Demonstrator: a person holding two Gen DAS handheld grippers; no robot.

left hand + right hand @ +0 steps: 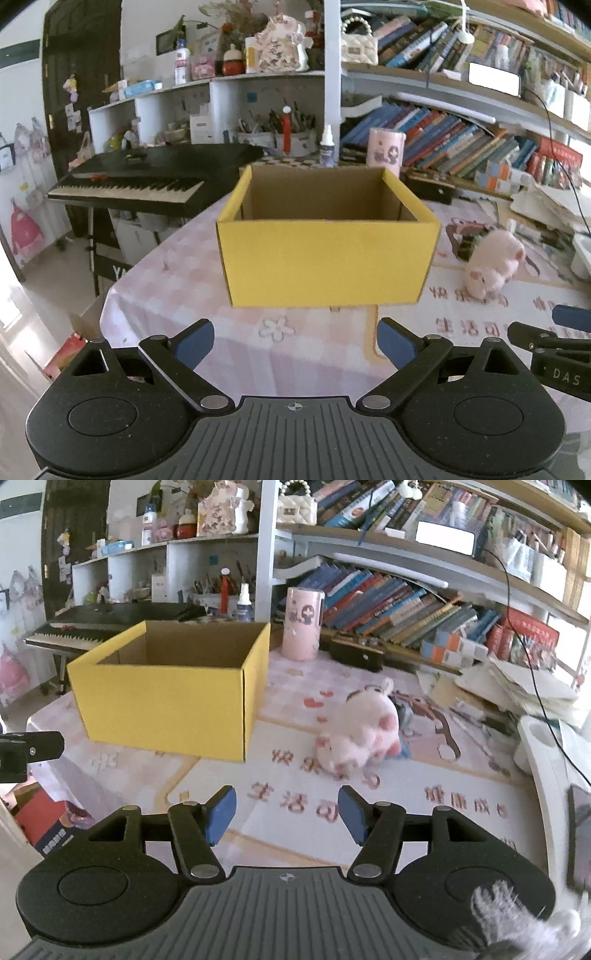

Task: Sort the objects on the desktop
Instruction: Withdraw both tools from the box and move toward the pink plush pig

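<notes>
- Yellow cardboard box (327, 258) stands upright on the tabletop (177, 295), top open, brown inside; nothing can be seen in the part of its interior that shows.
- In the left wrist view the box sits straight ahead of the left tool (295, 345), a strip of bare cloth between them.
- Left tool: blue-padded fingers spread wide, nothing between them.
- Pink plush toy (360, 734) lies on the tabletop to the right of the box, near it but not touching; in the right wrist view it is ahead of the right tool (287, 814) and slightly right of centre.
- Right tool: fingers parted, empty, apart from the toy.
- The right tool's black arm and one blue pad also show at the right edge of the left wrist view; the left tool's black arm shows at the left edge of the right wrist view.
- Tabletop cover: pale pink checked cloth with printed red characters and a flower motif.
- Far side: pink cylindrical tin (303, 622) upright behind the box's right corner; small spray bottle (327, 146) beyond the box.
- Black keyboard (147, 177) stands far left, off the tabletop.
- Leaning books (399, 609) fill the shelf at far right; loose papers (517, 690) piled at the right edge.
</notes>
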